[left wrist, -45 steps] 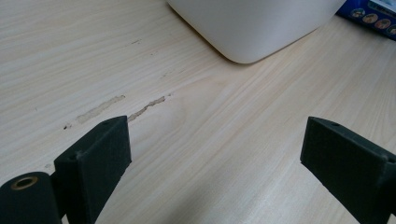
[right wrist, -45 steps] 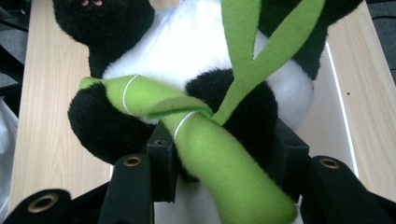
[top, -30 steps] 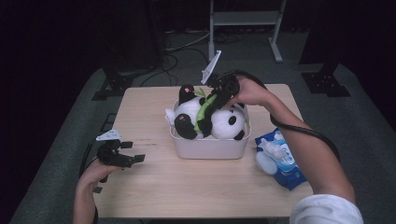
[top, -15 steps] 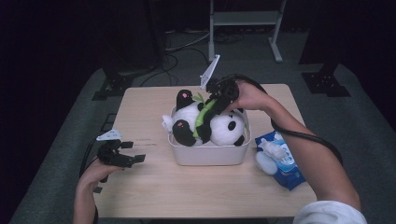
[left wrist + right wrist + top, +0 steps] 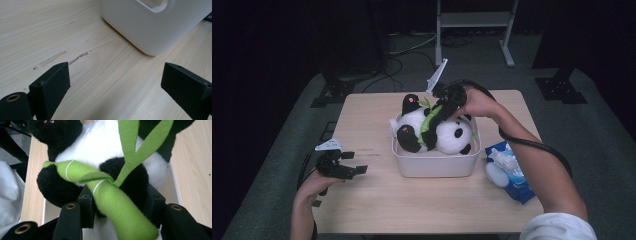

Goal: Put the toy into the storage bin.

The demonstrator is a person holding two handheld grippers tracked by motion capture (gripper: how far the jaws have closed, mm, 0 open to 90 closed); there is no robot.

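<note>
A black-and-white panda plush (image 5: 449, 135) with a green felt bamboo stalk (image 5: 430, 125) lies in a white bin (image 5: 437, 164) at mid-table. My right gripper (image 5: 438, 114) reaches down from the far side and is shut on the panda. In the right gripper view its jaws (image 5: 120, 207) press on the panda's black arm (image 5: 130, 175) and the bamboo (image 5: 117, 205) lying over it. My left gripper (image 5: 355, 163) rests low at the table's left edge, open, with bare wood between its jaws (image 5: 115, 85). The bin's corner (image 5: 155, 27) stands ahead of it.
A blue packet (image 5: 514, 175) with a white bottle-like item on it lies just right of the bin. The light wooden table (image 5: 372, 210) has bare wood at the front and left. A metal stand (image 5: 472, 20) and cables sit on the floor beyond.
The right gripper has shifted slightly with the panda, whose body has tipped a little toward the left in the bin. The left gripper has stayed where it was.
</note>
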